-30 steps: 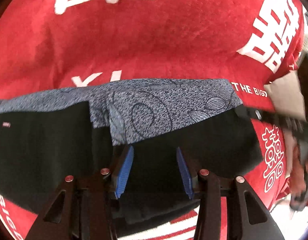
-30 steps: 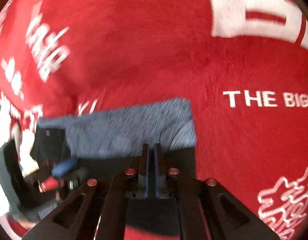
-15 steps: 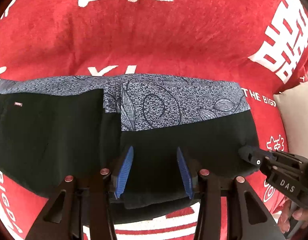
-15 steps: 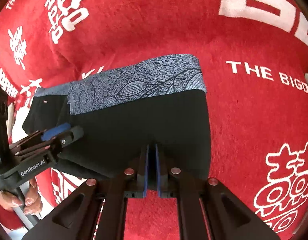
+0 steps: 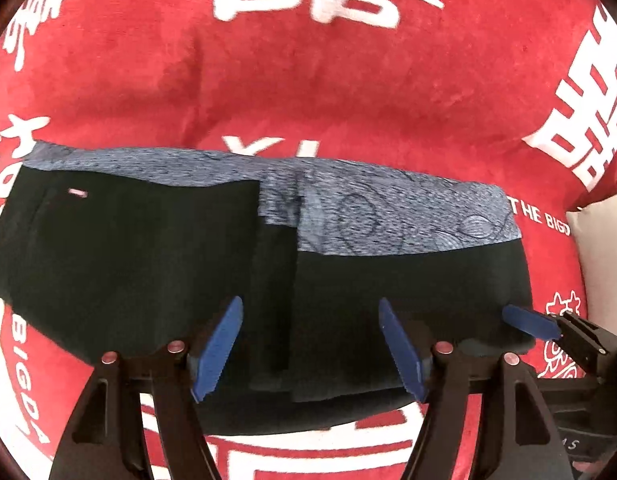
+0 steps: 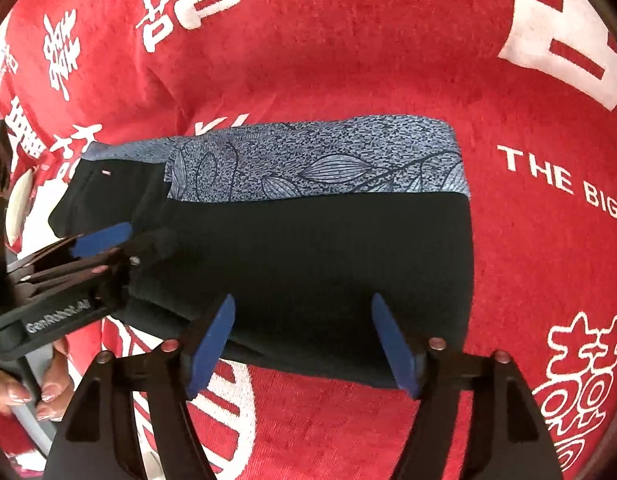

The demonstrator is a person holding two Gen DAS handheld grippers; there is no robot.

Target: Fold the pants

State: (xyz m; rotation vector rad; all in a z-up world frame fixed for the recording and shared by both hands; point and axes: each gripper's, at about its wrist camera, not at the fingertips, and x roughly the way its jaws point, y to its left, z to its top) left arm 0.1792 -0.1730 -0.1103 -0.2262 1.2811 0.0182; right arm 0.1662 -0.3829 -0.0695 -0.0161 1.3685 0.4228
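Observation:
The pants (image 5: 148, 264) lie folded into a long strip on the red cloth, black with a blue-grey leaf-patterned band (image 5: 388, 216) along the far edge. They also show in the right wrist view (image 6: 328, 264). My left gripper (image 5: 310, 316) is open and empty over the near edge of the pants, near their middle. My right gripper (image 6: 304, 312) is open and empty over the near edge of the right part. The right gripper's blue fingertip shows at the right in the left wrist view (image 5: 528, 322). The left gripper shows at the left in the right wrist view (image 6: 100, 240).
A red cloth with white characters and lettering (image 5: 308, 80) covers the whole surface under the pants. A pale surface (image 5: 600, 248) shows past the cloth's right edge. A person's hand (image 6: 24, 392) holds the left gripper's handle.
My right gripper was shut at the pants' near edge and has now opened. The left gripper stayed open and pulled back a little, so more of the pants shows.

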